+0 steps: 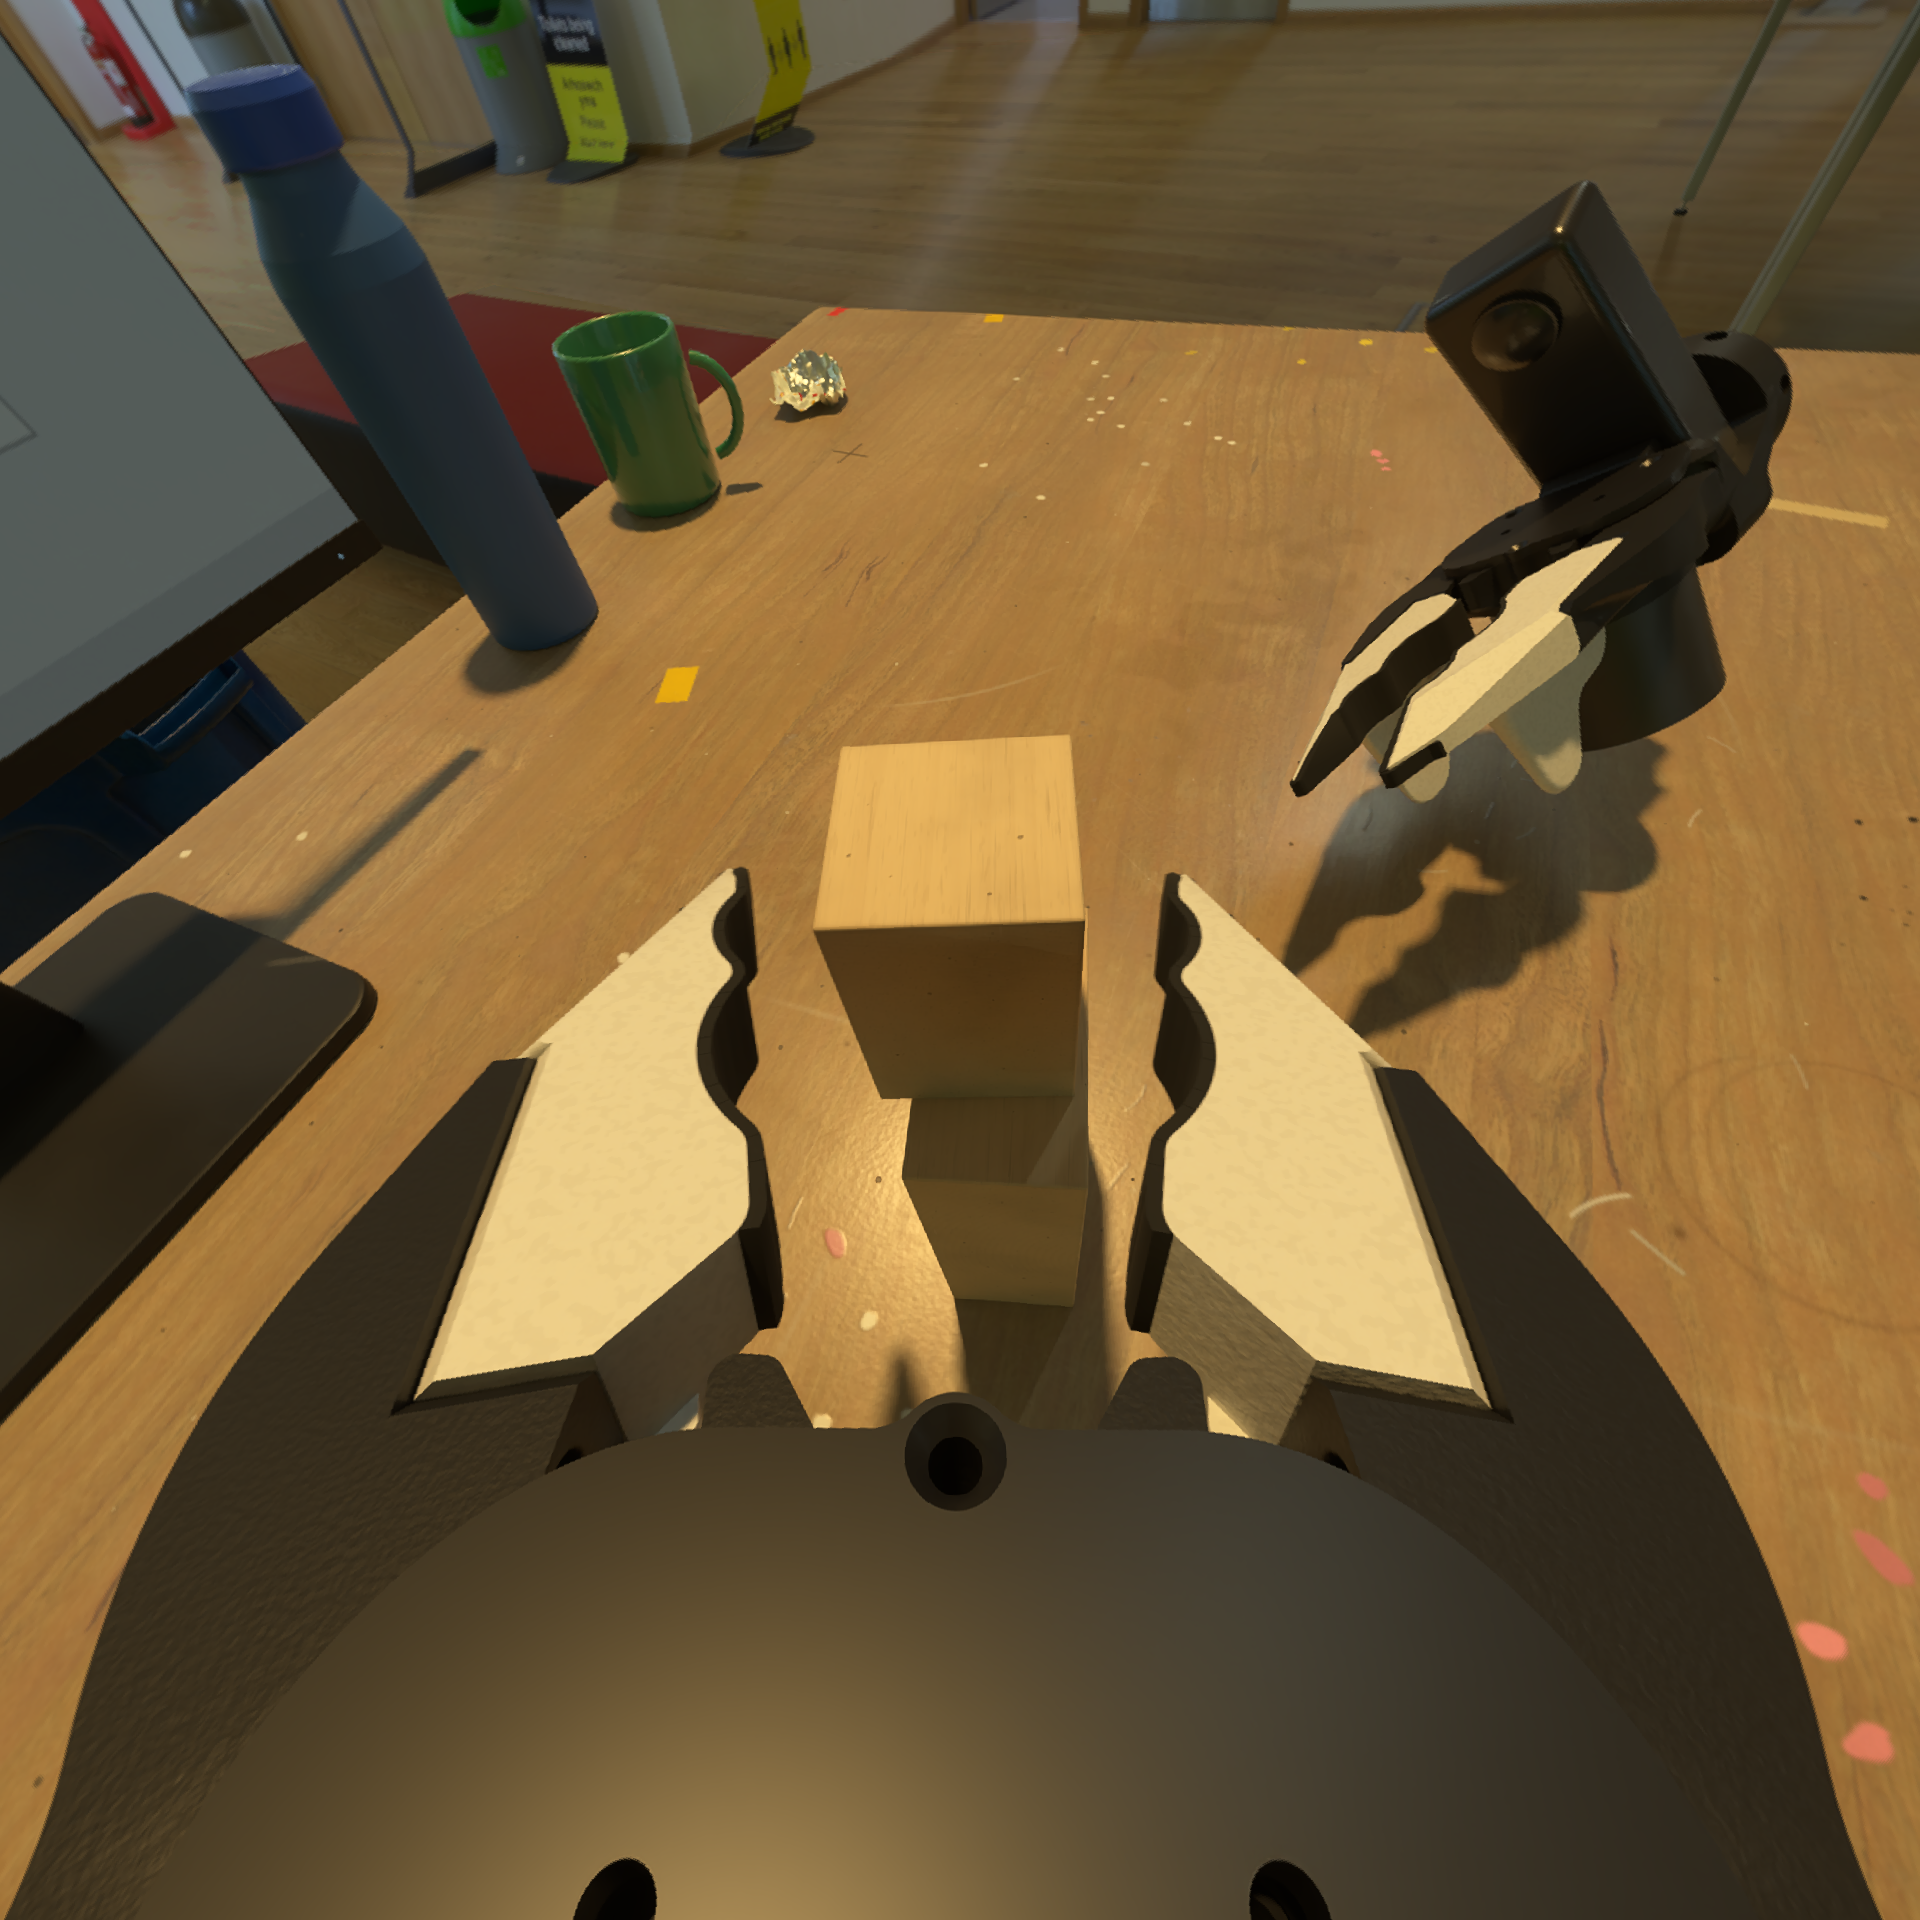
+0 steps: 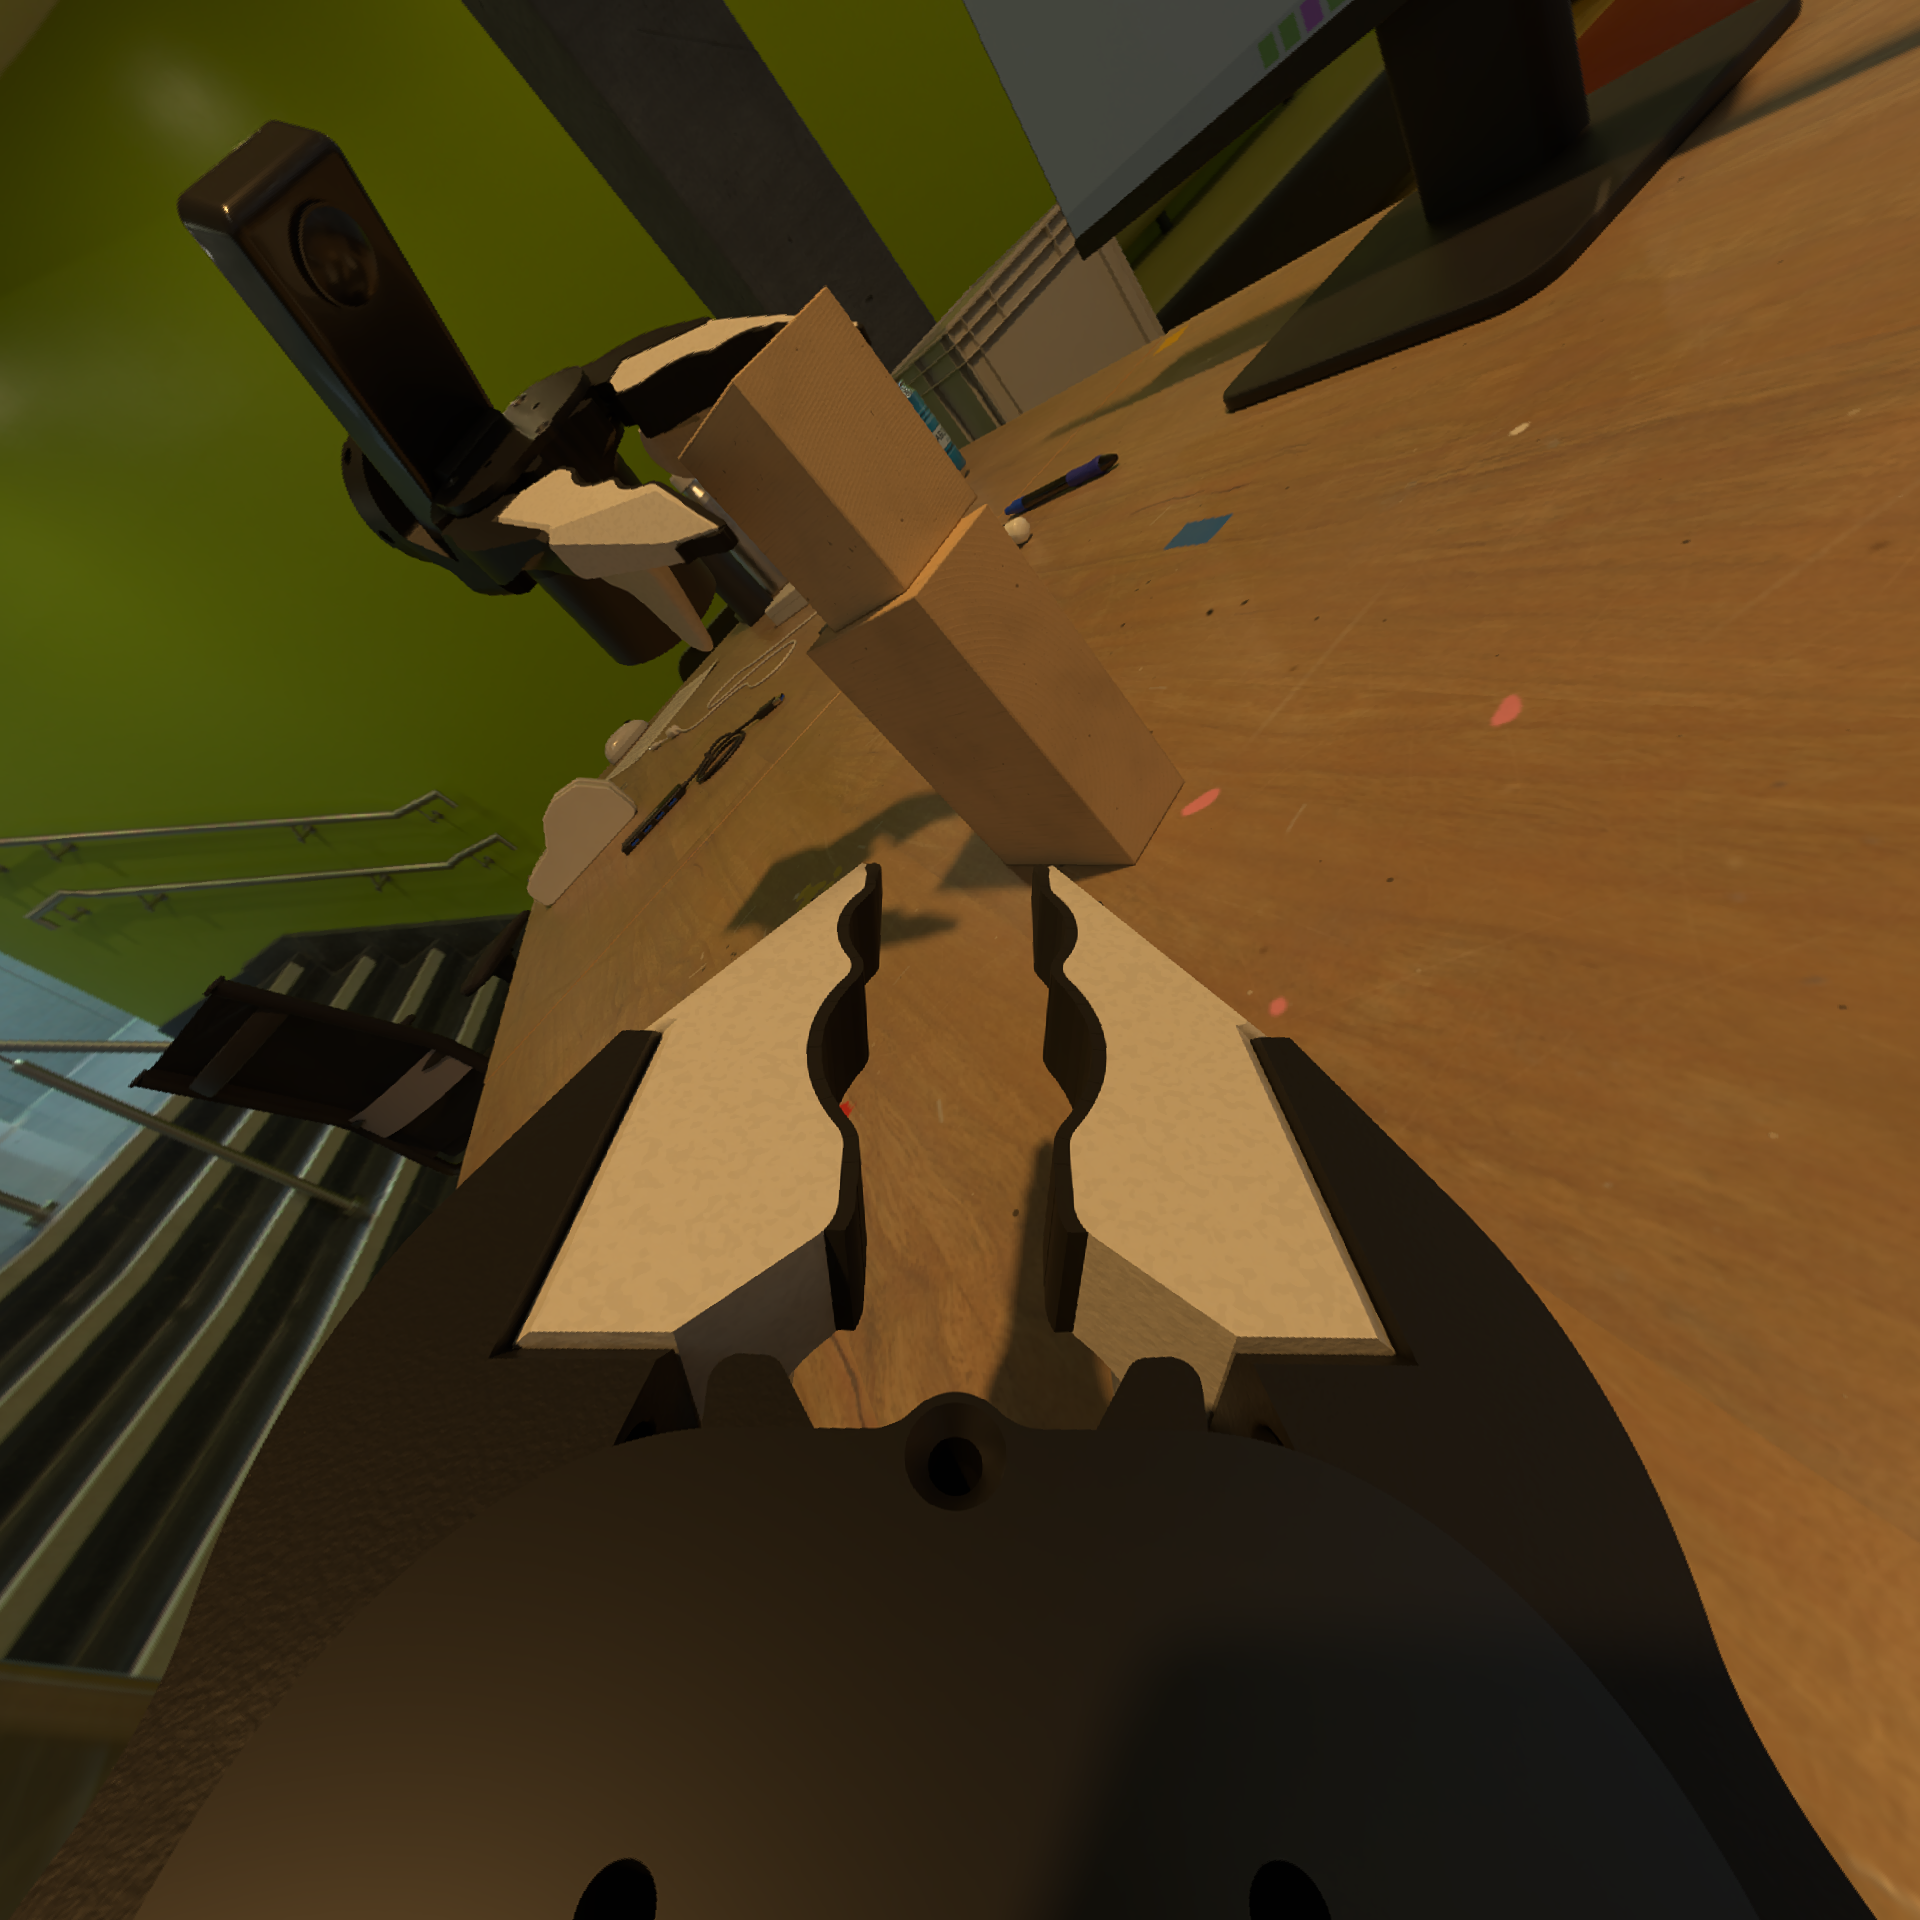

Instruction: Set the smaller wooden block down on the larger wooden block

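Between my left hand-held gripper's (image 1: 954,883) open fingers, w/ gaps both sides, the smaller wooden block (image 1: 951,914) sits on the larger wooden block (image 1: 997,1195) on the desk (image 1: 1351,1143). Right hand-held gripper (image 2: 956,873) open, empty, nearby. Risk: clipping the stack while backing out topples it.

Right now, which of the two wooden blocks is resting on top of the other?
The smaller wooden block is on top. It stands on the larger wooden block, which sits on the table. The left gripper is open around it, not touching.

left tool (image 1: 956,883) open, right tool (image 2: 956,878) open
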